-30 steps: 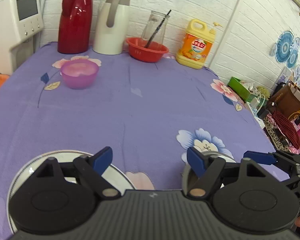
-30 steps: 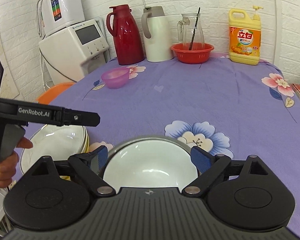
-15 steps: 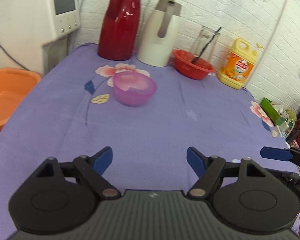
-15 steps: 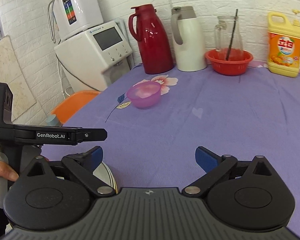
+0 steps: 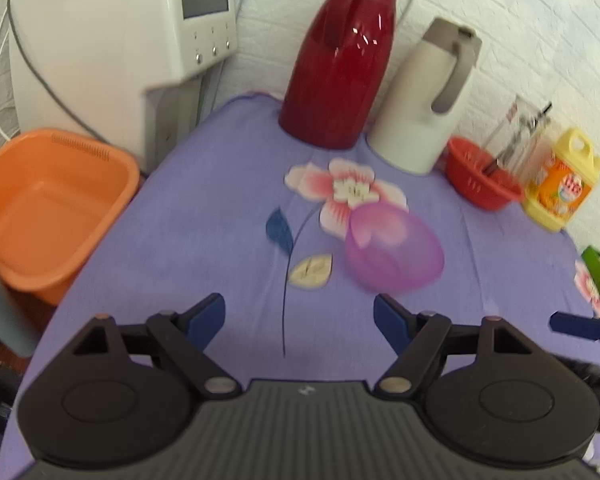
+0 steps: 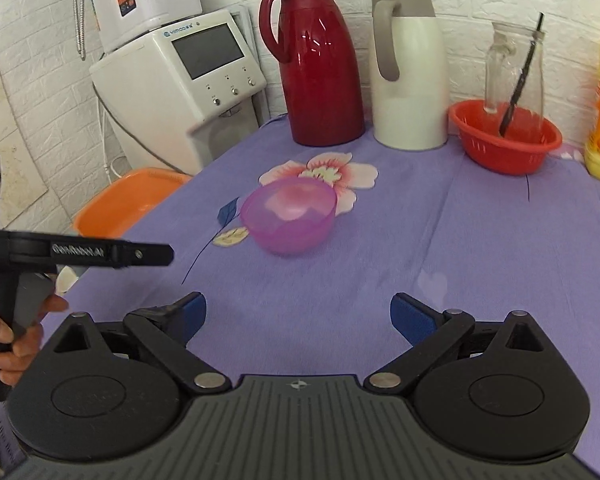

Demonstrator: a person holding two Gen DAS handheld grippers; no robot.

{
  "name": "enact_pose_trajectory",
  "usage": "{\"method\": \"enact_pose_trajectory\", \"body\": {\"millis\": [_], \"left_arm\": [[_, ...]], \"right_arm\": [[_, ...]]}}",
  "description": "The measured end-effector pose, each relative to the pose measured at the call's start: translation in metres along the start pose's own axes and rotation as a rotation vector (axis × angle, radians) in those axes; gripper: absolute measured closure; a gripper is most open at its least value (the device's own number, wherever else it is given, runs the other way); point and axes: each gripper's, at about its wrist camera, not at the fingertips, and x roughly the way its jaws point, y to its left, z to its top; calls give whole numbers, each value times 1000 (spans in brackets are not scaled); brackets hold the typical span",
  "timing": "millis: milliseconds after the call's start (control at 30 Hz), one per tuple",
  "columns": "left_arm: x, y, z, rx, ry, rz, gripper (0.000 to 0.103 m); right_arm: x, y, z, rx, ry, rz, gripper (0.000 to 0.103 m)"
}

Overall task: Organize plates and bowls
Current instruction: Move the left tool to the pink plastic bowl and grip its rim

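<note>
My left claw and right claw, both wide and empty, at lower centre; purple bowl mid-frame on the table

tablecloth is purple with pink and white flowers, bowl on it is see-through pinkish purple, jugs are dark red and white with a grey handle, basket is red, tub orange, soap bottle yellow with an orange label

Far side: red thermos, white thermos, red basket with glass jug; orange basin left.
</note>
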Motion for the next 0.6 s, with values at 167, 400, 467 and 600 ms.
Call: {"method": "enact_pose_trajectory", "body": {"millis": [167,400,467,600], "left_arm": [[34,-11,29,32,17,-40,27],[99,-19,36,3,112,-12,27],[111,-18,39,-21,124,-17,27],[120,-22,41,-9,115,-20,29]], "right_arm": [[41,-5,29,-34,6,-45,0],[98,-14,44,-104,64,-140,0],[110,-16,45,-123,73,-154,0],[126,-14,43,-171,85,-168,0]]}}
